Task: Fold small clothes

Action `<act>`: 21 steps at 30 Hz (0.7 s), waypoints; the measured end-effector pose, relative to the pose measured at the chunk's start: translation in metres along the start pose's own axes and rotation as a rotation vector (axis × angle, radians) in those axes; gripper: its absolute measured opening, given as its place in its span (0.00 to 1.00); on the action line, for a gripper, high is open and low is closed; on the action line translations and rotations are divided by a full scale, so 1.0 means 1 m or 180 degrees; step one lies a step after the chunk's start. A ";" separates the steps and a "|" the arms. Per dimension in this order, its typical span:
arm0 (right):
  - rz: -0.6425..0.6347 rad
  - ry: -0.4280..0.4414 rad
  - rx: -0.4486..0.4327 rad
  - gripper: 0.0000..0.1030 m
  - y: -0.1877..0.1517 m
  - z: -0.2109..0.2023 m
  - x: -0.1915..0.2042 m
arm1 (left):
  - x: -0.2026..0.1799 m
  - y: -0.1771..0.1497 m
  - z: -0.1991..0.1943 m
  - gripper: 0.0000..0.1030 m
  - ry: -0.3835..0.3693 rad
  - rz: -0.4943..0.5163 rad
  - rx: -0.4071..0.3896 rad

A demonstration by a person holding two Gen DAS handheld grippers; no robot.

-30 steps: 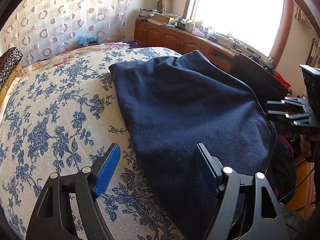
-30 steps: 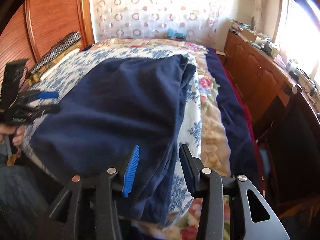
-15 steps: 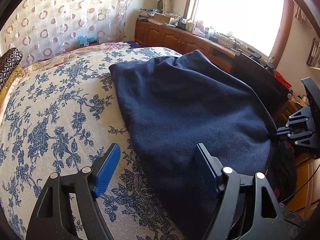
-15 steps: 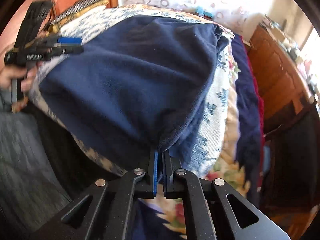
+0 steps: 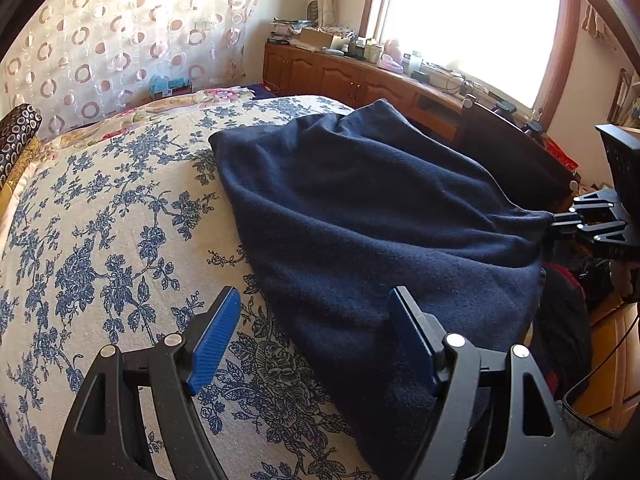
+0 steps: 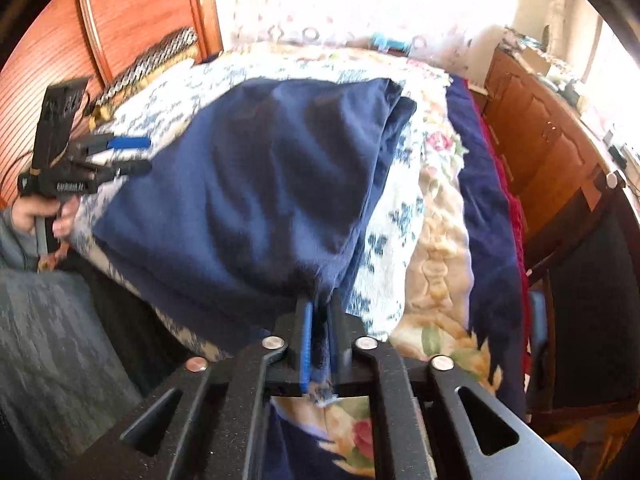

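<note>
The navy garment (image 5: 360, 216) lies spread over the right half of the bed (image 5: 100, 220), its left edge running down the blue-flowered bedspread and its near edge hanging over the bed's side; to its left the bedspread is bare, giving wide room that way, while the right side is hemmed by a dark chair (image 5: 516, 164) and a wooden cabinet (image 5: 340, 80) under the window. The right gripper (image 6: 320, 320) is clamped on the garment's near right corner, and the cloth rises in a taut peak to its pads; its jaws have just been parting a little, with the bunched cloth pinched between them. A second ago this gripper stood apart over the flat corner, and half a second ago it had closed on it low at the bed's edge; now the corner is lifted and creases run from it across the cloth. The left gripper (image 5: 316, 344) has not moved: fingers wide apart, holding nothing, angled down over the garment's near left edge, a hand (image 6: 36, 216) gripping its handle
</note>
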State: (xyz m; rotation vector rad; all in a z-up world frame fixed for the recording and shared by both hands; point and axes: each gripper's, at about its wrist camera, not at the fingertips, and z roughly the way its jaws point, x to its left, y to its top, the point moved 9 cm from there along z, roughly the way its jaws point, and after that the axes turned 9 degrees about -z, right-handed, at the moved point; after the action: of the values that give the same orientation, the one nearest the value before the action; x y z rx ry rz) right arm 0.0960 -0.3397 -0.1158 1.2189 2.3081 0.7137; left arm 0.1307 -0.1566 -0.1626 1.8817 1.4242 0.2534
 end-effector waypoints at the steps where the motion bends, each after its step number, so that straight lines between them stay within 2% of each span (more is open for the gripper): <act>1: 0.0012 -0.0020 -0.0032 0.17 0.001 0.001 0.001 | 0.000 0.000 0.000 0.75 0.0003 0.0003 0.0002; 2: 0.0015 -0.0031 -0.0052 0.19 0.001 0.002 0.003 | -0.001 0.000 0.001 0.75 0.0007 0.0004 0.0006; 4: 0.0027 -0.0069 -0.0069 0.30 0.000 0.004 0.004 | 0.000 0.000 0.001 0.75 0.0009 0.0003 0.0008; 8: 0.0052 -0.0096 -0.0134 0.36 0.000 0.001 0.006 | 0.000 0.000 0.001 0.75 0.0012 0.0002 0.0006; 10: 0.0076 -0.0146 -0.0208 0.45 0.003 -0.006 0.006 | 0.000 -0.001 0.002 0.75 0.0011 -0.0003 0.0009; 13: 0.0085 -0.0188 -0.0262 0.51 0.005 -0.010 0.006 | 0.000 -0.002 0.001 0.75 0.0014 0.0003 0.0010; 16: 0.0060 -0.0268 -0.0200 0.55 -0.001 -0.002 0.007 | 0.001 -0.005 -0.003 0.75 0.0006 0.0003 0.0018; 21: 0.0167 -0.0131 0.0036 0.55 -0.027 0.035 0.013 | -0.001 -0.022 -0.014 0.75 -0.0131 0.0013 0.0140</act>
State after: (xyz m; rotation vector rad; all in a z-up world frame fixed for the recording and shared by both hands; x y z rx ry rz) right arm 0.0933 -0.3333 -0.1609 1.2914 2.2574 0.6879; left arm 0.1062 -0.1488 -0.1669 1.9149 1.4090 0.1857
